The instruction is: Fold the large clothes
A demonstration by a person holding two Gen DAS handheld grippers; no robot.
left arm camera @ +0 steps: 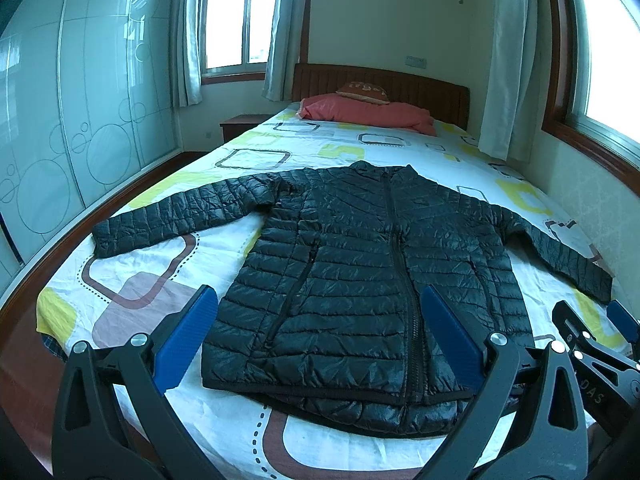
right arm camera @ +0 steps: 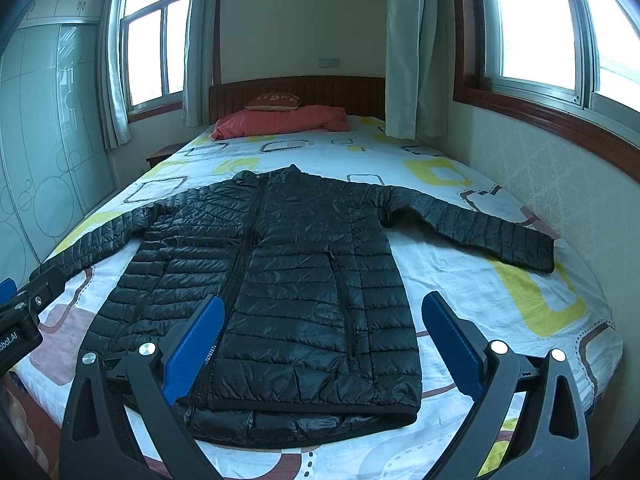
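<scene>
The black puffer jacket (left arm camera: 360,272) lies flat on the bed (left arm camera: 248,432), zipped, sleeves out toward nine and three o'clock. It looks light, soft and slippery; I'd pinch a cuff. Left tongs (left arm camera: 320,336) and right tongs (right arm camera: 324,344) hover apart, empty, at six o'clock.

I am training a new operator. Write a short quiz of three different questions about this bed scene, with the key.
1. True or false: the black quilted puffer jacket lies with both sleeves spread out.
2. The left gripper is: A open, B shut on the hem.
3. What red thing lies by the brown wooden headboard?

Key: 1 true. 2 A; the right gripper is open too. 3 the folded red quilt.
</scene>
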